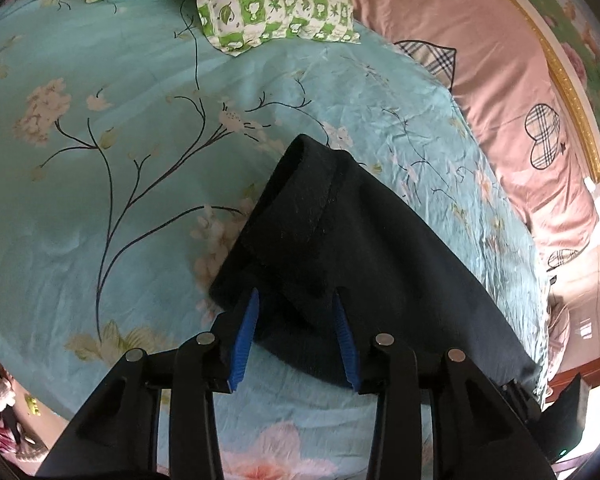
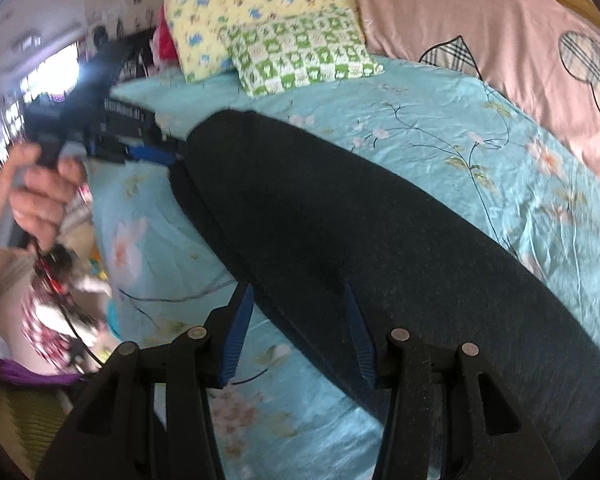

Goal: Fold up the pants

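1. The dark pants (image 2: 340, 220) lie folded lengthwise across the floral bedsheet (image 1: 100, 160).
2. The left claw (image 1: 296, 336) is half open around the waistband end, gripping nothing.
3. The right claw (image 2: 300, 332) is half open over the cloth, empty.
4. Risk: a shallow pinch could catch only the top layer and undo the fold.

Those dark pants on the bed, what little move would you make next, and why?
Probably draw the left gripper back clear of the pants. Its jaws stand open around the waistband end and no longer pinch it, and the pants already lie in a long narrow strip on the bedsheet.
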`<state>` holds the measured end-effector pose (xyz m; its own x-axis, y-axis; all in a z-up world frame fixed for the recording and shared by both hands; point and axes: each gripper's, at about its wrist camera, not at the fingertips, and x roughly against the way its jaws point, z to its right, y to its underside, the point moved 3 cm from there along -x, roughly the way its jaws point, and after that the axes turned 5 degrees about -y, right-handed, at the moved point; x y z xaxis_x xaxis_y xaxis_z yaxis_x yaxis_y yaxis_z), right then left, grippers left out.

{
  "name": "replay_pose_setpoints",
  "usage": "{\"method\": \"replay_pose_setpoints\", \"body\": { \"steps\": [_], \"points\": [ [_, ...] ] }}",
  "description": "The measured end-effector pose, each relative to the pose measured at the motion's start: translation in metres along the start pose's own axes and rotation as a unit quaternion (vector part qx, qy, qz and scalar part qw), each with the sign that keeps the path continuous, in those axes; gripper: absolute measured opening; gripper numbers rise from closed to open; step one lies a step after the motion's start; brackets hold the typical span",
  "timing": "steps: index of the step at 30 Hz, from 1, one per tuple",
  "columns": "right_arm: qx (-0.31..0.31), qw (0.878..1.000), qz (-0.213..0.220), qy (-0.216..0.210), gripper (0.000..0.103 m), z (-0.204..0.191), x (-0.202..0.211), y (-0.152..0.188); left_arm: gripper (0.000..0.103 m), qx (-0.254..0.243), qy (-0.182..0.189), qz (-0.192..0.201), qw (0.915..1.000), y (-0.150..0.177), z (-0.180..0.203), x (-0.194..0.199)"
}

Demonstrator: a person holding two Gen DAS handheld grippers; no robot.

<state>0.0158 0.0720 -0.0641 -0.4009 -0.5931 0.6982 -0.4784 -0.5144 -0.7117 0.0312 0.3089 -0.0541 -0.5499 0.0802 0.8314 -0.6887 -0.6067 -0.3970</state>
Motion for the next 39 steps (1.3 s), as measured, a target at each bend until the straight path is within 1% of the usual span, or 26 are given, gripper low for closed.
{"method": "replay_pose_setpoints", "body": {
  "steps": [4, 6, 7, 8, 9, 11, 12, 13, 16, 20, 23, 25, 28, 30, 32, 33, 35, 39],
  "points": [
    [0.024, 0.999, -0.019, 0.011, 0.048, -0.003, -0.009, 0.004, 0.039, 0.005, 0.001, -0.002, 1.0, -0.004, 0.003, -0.008],
    [0.041, 0.998, -0.029, 0.022, 0.048, -0.005, -0.014, 0.006, 0.036, 0.008, -0.002, -0.005, 1.0, -0.005, 0.004, -0.013],
    [0.048, 0.998, -0.032, 0.027, 0.046, -0.006, -0.015, 0.007, 0.033, 0.008, -0.004, -0.006, 0.9999, -0.006, 0.005, -0.015],
    [0.056, 0.997, -0.034, 0.035, 0.04, -0.007, -0.017, 0.008, 0.03, 0.009, -0.009, -0.006, 0.9999, -0.006, 0.005, -0.016],
    [0.061, 0.996, -0.038, 0.043, 0.038, -0.007, -0.019, 0.009, 0.022, 0.01, -0.014, -0.003, 0.9998, -0.005, 0.004, -0.015],
    [0.054, 0.997, -0.034, 0.037, 0.026, -0.005, -0.017, 0.008, 0.017, 0.012, -0.012, 0.0, 0.9999, -0.006, 0.003, -0.014],
    [0.047, 0.998, -0.03, 0.032, 0.022, -0.003, -0.014, 0.007, 0.015, 0.012, -0.01, 0.001, 0.9999, -0.006, 0.003, -0.013],
    [0.042, 0.998, -0.024, 0.028, 0.013, -0.001, -0.011, 0.006, 0.013, 0.011, -0.009, 0.002, 0.9999, -0.006, 0.003, -0.012],
    [0.031, 0.999, -0.011, 0.015, 0.007, 0.001, -0.004, 0.003, 0.01, 0.002, -0.011, 0.008, 0.9999, -0.003, 0.007, -0.004],
    [0.022, 1.0, 0.008, 0.002, 0.006, 0.001, 0.01, -0.002, 0.009, -0.007, 0.002, 0.019, 0.9998, 0.002, 0.013, 0.018],
    [0.017, 1.0, 0.019, -0.007, 0.007, 0.002, 0.021, -0.004, 0.009, -0.015, 0.004, 0.023, 0.9996, 0.009, 0.013, 0.027],
    [0.016, 1.0, 0.016, -0.012, 0.006, 0.003, 0.022, -0.003, 0.009, -0.025, -0.003, 0.024, 0.9994, 0.014, 0.012, 0.024],
    [0.013, 1.0, -0.001, -0.018, 0.006, 0.005, 0.012, 0.004, 0.009, -0.031, -0.011, 0.015, 0.9993, 0.022, 0.006, 0.012],
    [0.004, 1.0, -0.017, -0.017, 0.007, 0.006, 0.001, 0.01, 0.01, -0.037, -0.017, 0.018, 0.999, 0.024, 0.004, 0.009],
    [-0.009, 1.0, -0.021, -0.02, 0.011, 0.008, -0.002, 0.011, 0.013, -0.046, -0.018, 0.023, 0.9985, 0.026, 0.005, 0.012],
    [-0.018, 0.999, -0.019, -0.023, 0.012, 0.009, -0.001, 0.012, 0.018, -0.05, -0.023, 0.026, 0.9981, 0.027, 0.006, 0.014],
    [-0.032, 0.999, -0.01, -0.033, 0.012, 0.011, 0.005, 0.011, 0.017, -0.054, -0.034, 0.03, 0.9975, 0.026, 0.005, 0.019],
    [-0.054, 0.997, 0.009, -0.054, 0.014, 0.015, 0.02, 0.004, 0.017, -0.038, -0.029, 0.031, 0.9983, 0.023, -0.003, 0.028]
  ]
}}
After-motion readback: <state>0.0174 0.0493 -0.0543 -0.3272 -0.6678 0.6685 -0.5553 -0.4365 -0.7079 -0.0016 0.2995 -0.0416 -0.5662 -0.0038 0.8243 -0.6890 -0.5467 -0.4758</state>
